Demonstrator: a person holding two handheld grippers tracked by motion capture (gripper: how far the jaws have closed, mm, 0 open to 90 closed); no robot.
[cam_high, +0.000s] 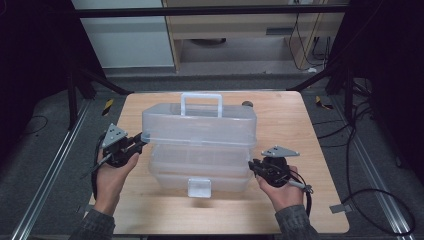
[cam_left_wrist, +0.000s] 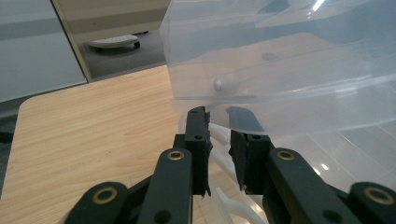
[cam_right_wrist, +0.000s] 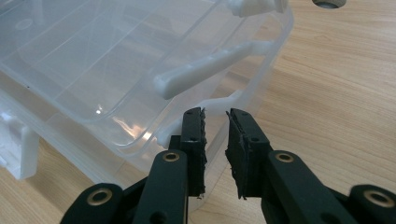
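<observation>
Clear plastic storage box (cam_high: 200, 150) with a white carrying handle (cam_high: 201, 104) sits in the middle of the light wooden desk (cam_high: 285, 115), its upper lidded section raised and shifted back above the lower tray, and a white front latch (cam_high: 199, 187) hanging at the near edge. The left gripper (cam_high: 141, 144) meets the box at its left end, where the upper section overhangs the lower part. In the left gripper view its black fingers (cam_left_wrist: 196, 140) stand a narrow gap apart, with the curved lower rim of the clear upper section (cam_left_wrist: 289, 70) running just over their tips and a white plastic arm between them; whether they actually pinch anything cannot be told.

The right gripper (cam_high: 252, 167) is at the box's right end, low beside the lower tray. In the right gripper view its fingers (cam_right_wrist: 192, 140) are likewise slightly parted, straddling the thin clear edge of the tray, just below a white hinge arm (cam_right_wrist: 205, 70); they do not look pressed together on it. A small dark round object (cam_high: 247, 104) lies on the desk behind the box.
</observation>
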